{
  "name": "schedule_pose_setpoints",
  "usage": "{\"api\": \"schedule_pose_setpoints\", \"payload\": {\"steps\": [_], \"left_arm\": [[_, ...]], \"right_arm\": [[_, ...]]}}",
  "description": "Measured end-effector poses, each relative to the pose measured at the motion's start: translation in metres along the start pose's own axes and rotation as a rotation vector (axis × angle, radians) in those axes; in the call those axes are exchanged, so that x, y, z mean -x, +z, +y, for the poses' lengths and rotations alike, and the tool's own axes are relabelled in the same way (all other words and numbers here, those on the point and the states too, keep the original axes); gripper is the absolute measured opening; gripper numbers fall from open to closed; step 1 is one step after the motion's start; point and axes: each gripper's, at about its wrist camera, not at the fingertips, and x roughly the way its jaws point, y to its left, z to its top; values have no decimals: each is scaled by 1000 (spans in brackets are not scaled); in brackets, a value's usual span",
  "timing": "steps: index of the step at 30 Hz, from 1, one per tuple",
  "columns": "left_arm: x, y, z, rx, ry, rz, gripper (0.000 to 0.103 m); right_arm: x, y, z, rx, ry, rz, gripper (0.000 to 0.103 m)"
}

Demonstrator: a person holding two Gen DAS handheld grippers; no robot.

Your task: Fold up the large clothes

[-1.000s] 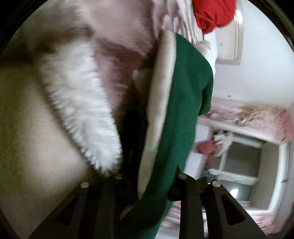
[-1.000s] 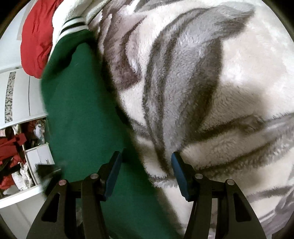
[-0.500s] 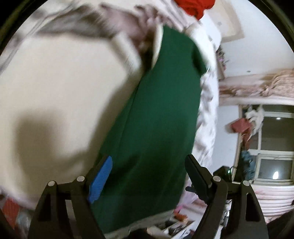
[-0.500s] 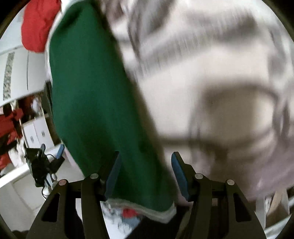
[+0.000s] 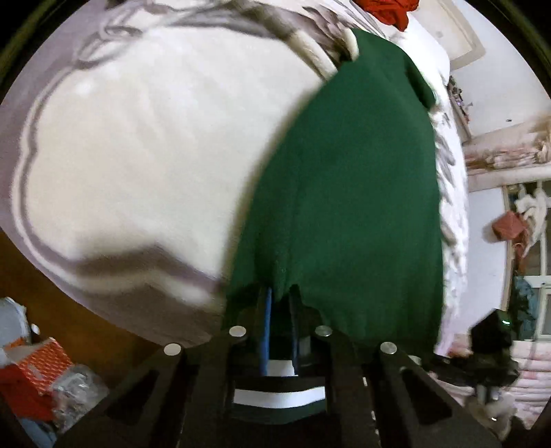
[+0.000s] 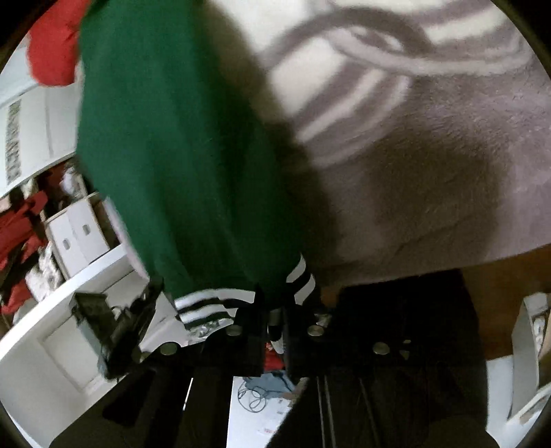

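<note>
**Ana:** Green garment (image 5: 347,193) is lying stretched along the white fleece blanket with grey swirls (image 5: 137,144), isn't it?

**Ben:** Yes, it is running from the far end of the bed down to the near edge, where its hem is hanging over. A red cloth (image 5: 389,13) is sitting beyond its far end.

**Ana:** What is the left gripper (image 5: 279,310) doing?

**Ben:** Its jaws have just been closing, and they are now pinching the near edge of the green fabric; the blue pads (image 5: 267,327) are standing almost together with the cloth bunching between them. Below them, the white-and-dark striped band (image 5: 279,396) is showing.

**Ana:** And the right gripper (image 6: 273,310)?

**Ben:** Its jaws have also just been closing. They are now pressing together on the garment's hem, right at the striped cuff, with green fabric rising from between them.

**Ana:** Anything else showing?

**Ben:** In the right wrist view, white storage boxes (image 6: 77,234) are sitting on a shelf to the left, and a tangle of cable (image 6: 253,396) is lying on the pale floor below. In the left wrist view, an orange-patterned box (image 5: 41,358) is resting on the brown floor, and a window (image 5: 540,262) is showing at the right edge.
</note>
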Motion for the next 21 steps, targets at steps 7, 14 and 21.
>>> {"api": "schedule_pose_setpoints", "payload": {"steps": [7, 14, 21], "left_arm": [[-37, 18, 11, -31, 8, 81, 7], [-16, 14, 28, 124, -330, 78, 86], [-49, 11, 31, 151, -419, 62, 86]], "right_arm": [[-55, 1, -3, 6, -126, 33, 6], [-38, 2, -4, 77, 32, 63, 29], [-78, 33, -17, 71, 194, 106, 66]]}}
